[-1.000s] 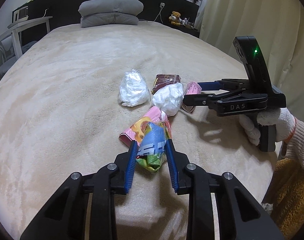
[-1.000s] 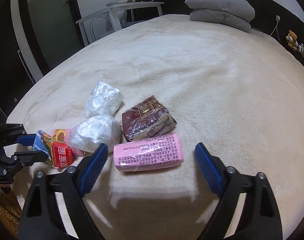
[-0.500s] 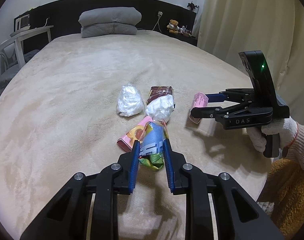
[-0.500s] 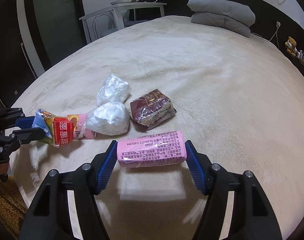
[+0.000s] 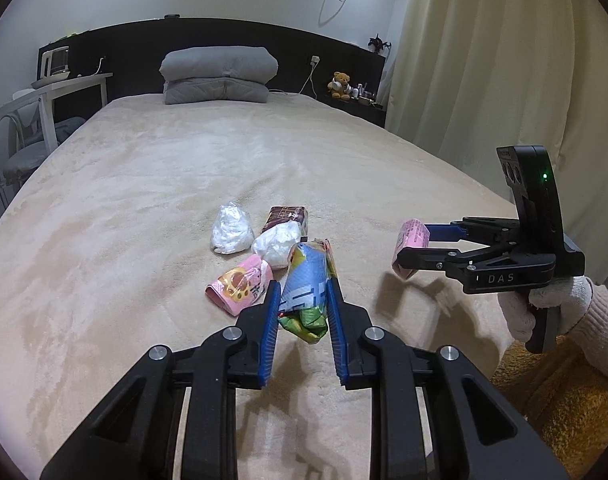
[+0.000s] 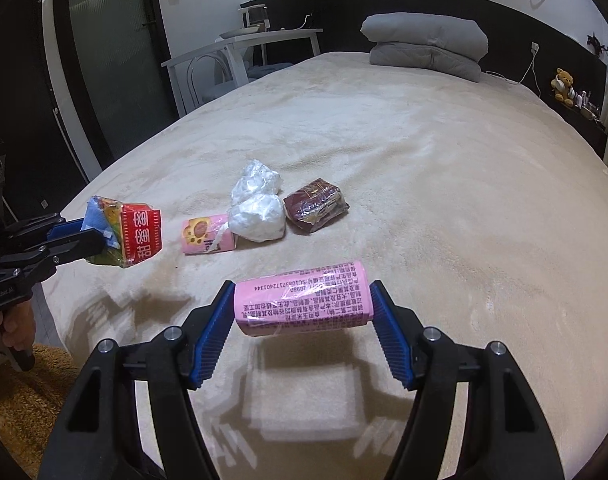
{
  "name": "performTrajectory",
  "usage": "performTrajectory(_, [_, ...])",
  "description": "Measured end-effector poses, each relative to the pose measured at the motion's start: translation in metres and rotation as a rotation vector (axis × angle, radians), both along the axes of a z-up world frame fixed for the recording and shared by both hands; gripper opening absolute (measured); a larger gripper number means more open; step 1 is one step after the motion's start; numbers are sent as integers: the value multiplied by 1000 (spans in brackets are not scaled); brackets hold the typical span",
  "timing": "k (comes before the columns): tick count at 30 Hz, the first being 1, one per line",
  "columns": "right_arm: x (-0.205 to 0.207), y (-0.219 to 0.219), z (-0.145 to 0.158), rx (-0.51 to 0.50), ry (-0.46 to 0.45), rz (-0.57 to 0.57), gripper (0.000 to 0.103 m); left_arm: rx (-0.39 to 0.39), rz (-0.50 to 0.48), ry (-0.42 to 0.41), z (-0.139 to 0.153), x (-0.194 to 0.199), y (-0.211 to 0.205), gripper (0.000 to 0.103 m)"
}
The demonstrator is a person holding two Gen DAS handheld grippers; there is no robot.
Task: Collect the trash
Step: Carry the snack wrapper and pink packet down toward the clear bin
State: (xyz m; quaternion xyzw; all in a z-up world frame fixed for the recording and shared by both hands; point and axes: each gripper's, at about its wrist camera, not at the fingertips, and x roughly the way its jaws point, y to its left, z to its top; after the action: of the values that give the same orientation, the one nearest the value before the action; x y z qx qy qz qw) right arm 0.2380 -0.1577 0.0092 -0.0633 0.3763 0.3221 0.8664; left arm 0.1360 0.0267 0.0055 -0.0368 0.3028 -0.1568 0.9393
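The left claw (image 5: 304, 300) pinches a crumpled snack bag (image 5: 308, 280) between its pads, which may slip out, and the right claw (image 6: 302, 306) squeezes a pink packet (image 6: 304, 298) by its ends, which could buckle and drop on the bed (image 6: 443, 168).

"DAS" on right hand-held gripper (image 5: 411, 252), "20980" on pink packet (image 6: 304, 298)
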Motion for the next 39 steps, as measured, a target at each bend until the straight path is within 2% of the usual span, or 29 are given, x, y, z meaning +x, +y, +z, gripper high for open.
performTrajectory(10, [-46,-28,11,60,-17,-44,67,-23,0,-39,8,-35,-23,22])
performTrajectory(17, [-86,-42,14,110,-13,-52,67,-69,2,-59,7,-70,-37,22])
performTrajectory(30, [-155,-65,2,150,3,-62,67,-124,-1,-86,-1,-134,-58,22])
performTrajectory(39, [-182,-75,-7,166,30,-68,67,-135,-10,-65,-14,-154,-68,22])
